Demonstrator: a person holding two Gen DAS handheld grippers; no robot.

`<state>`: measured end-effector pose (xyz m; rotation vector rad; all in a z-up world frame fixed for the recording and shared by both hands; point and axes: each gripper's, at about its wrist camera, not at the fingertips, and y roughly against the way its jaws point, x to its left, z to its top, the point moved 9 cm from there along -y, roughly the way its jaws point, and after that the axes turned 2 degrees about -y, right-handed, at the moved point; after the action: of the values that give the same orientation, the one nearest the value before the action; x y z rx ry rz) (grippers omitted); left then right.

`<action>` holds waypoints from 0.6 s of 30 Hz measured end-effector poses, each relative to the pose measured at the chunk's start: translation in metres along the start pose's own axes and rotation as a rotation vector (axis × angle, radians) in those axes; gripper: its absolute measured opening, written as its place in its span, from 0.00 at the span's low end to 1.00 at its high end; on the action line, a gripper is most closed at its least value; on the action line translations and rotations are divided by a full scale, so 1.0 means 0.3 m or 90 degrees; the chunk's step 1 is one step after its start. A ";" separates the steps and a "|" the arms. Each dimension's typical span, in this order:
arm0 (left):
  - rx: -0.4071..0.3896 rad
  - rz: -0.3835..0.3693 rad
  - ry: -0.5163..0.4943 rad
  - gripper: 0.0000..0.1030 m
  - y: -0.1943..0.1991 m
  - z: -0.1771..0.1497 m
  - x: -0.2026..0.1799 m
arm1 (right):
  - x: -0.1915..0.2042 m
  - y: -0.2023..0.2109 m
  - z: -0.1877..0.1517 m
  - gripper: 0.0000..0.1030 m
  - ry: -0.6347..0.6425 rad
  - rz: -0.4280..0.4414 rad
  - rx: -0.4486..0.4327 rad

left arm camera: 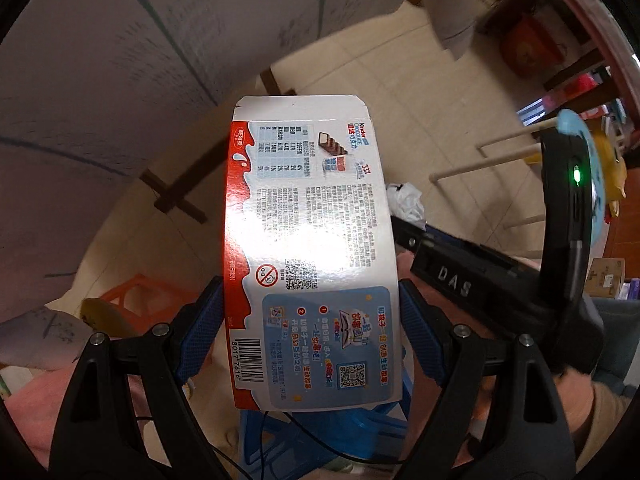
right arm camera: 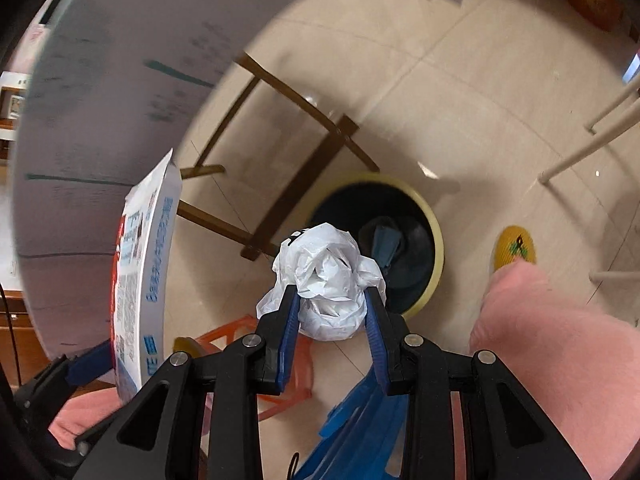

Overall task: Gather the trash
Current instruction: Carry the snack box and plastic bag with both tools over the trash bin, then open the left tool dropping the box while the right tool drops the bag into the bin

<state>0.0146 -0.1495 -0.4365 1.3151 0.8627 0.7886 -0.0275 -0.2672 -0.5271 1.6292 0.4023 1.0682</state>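
Observation:
My left gripper (left arm camera: 310, 314) is shut on a white and red Kinder chocolate box (left arm camera: 312, 208), its blue pads pressing the box's two long edges. The same box (right arm camera: 146, 264) shows edge-on at the left of the right wrist view. My right gripper (right arm camera: 332, 296) is shut on a crumpled white plastic bag (right arm camera: 328, 276), which sticks out past the fingertips. In the left wrist view that wad (left arm camera: 408, 200) appears beyond the box's right edge. On the floor just beyond the wad stands a round bin with a yellow rim (right arm camera: 438, 248) and a dark liner.
A round table with a pale cloth (right arm camera: 100, 100) overhangs on the left, its wooden legs (right arm camera: 304, 176) beside the bin. An orange stool (right arm camera: 248, 336) and a blue plastic stool (right arm camera: 360, 432) lie below the grippers. A pink-clad leg (right arm camera: 560, 360), a yellow slipper (right arm camera: 514, 248) and white chair legs (right arm camera: 592, 148) are at right.

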 end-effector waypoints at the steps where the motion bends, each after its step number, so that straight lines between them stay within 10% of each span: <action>1: 0.008 -0.003 0.004 0.79 -0.025 0.013 0.005 | -0.013 -0.033 0.000 0.30 0.000 0.000 0.007; 18: 0.125 -0.024 0.040 0.79 -0.427 0.130 0.049 | -0.176 -0.356 0.117 0.32 -0.039 -0.064 0.084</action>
<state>0.0564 -0.1675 -0.5633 1.4474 1.0324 0.7324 -0.0001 -0.2889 -0.6463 1.7357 0.5175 0.9297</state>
